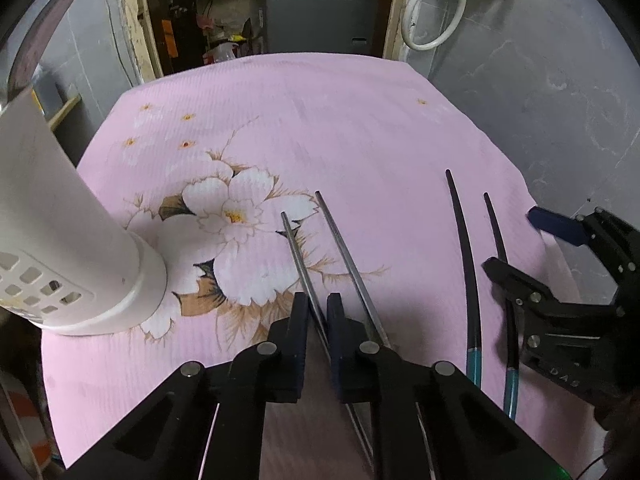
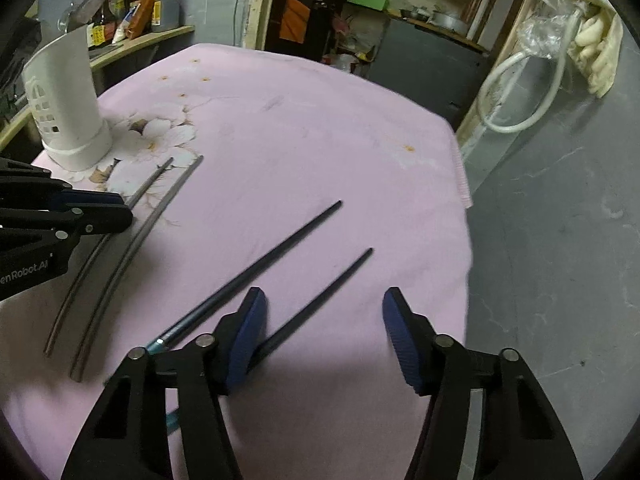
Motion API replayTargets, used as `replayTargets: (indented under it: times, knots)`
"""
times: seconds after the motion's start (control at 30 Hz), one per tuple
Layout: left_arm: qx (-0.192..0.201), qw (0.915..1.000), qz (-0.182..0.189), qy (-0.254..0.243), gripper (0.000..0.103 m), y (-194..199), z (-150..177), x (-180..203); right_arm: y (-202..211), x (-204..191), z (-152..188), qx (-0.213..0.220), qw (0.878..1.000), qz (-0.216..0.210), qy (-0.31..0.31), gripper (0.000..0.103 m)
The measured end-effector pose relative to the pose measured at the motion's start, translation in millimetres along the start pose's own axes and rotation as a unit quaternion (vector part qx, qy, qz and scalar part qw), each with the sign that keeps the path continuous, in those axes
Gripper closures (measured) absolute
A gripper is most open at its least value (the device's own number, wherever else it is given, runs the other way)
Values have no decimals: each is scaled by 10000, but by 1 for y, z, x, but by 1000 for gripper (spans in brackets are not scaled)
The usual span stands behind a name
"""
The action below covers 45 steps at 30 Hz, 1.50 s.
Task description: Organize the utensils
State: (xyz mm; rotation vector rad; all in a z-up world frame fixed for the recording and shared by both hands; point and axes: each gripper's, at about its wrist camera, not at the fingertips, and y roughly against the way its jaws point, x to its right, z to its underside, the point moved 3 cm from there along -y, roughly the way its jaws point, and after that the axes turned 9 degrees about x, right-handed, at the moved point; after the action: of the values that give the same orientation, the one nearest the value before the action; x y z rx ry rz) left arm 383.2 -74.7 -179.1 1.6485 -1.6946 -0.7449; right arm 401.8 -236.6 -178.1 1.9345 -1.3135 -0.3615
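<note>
A white perforated plastic utensil holder [image 2: 66,108] is stood left on the pink floral tablecloth [image 2: 312,136]; two steel chopsticks [image 2: 120,256] are laid left of two black chopsticks [image 2: 280,252].

Both wrist views look steeply down, close over pink tablecloth [image 1: 360,128]; share chopsticks, white holder [image 2: 68,112].

Steel chopsticks [image 1: 304,256] appeared smooth, dull-metallic; black chopsticks [image 2: 280,248] matt; cloth [image 1: 360,120] finely ribbed; holder [image 1: 60,240] smooth white plastic.
</note>
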Motion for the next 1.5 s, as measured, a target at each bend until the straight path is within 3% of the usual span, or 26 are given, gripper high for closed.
replayTargets:
  times: [0.17,0.23,0.3,0.37,0.47,0.6,0.9,1.03,1.1,1.2,1.5]
  knots:
    - [-119,9998,138,92,94,-2,-1,-4,-9,14,0,-271,9938,-473,-972,64]
    - [-182,9997,165,55,94,-3,-2,-4,-11,17,-1,-369,9915,-471,-1152,66]
    - [-193,9997,150,34,94,-3,-3,-4,-10,13,-4,-400,9905,-519,-1212,83]
    - [-161,9998,103,11,94,-3,-3,-3,-8,10,-3,-392,9888,-619,-1301,90]
    - [-78,9999,83,67,95,-2,-2,-1,-6,14,-2,-390,9835,-796,-1580,93]
    - [-145,9985,350,393,97,3,4,-8,-10,19,4,-511,9775,-950,-1813,93]
    - [-534,9973,482,173,96,-2,-1,-6,-21,11,1,-673,9790,-597,-1830,92]
    - [-295,9990,344,50,97,1,0,0,-17,19,5,-500,9714,-745,-2198,95]
    - [-139,9987,457,186,97,4,2,-2,-11,24,7,-306,9655,-928,-2413,95]
    - [154,9963,659,523,97,12,8,-9,7,24,6,143,9673,-916,-2359,96]
    - [909,9888,907,767,97,46,19,-15,63,18,-4,1248,9682,-860,-1992,97]
